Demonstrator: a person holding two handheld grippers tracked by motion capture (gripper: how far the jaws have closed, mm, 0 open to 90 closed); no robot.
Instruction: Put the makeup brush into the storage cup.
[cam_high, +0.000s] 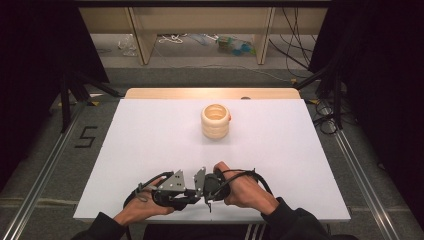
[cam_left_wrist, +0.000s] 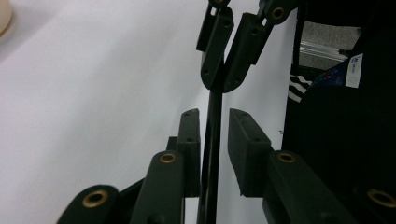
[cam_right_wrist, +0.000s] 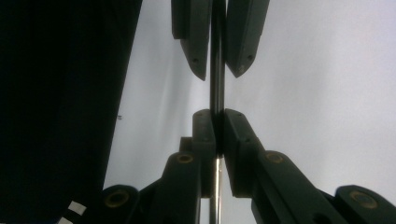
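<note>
A thin black rod (cam_high: 209, 204) (cam_left_wrist: 215, 102) (cam_right_wrist: 217, 93) runs between my two grippers near the table's front edge. My right gripper (cam_high: 206, 194) (cam_right_wrist: 217, 114) is shut on it; in the left gripper view its jaws (cam_left_wrist: 219, 83) pinch the rod from the top. Facing it, my left gripper (cam_high: 196, 192) (cam_left_wrist: 214, 114) (cam_right_wrist: 218, 73) is open. The rod passes through its gap, close to one pad, with the other pad standing apart. A cream ribbed cup (cam_high: 215, 121) (cam_left_wrist: 3, 16) stands upright at the table's middle back, far from both grippers.
The white table top (cam_high: 150, 150) stretches wide to both sides and toward the cup. Its front edge lies just under the hands. Dark sleeves come in at the bottom. Metal rails and cables flank the table on the floor.
</note>
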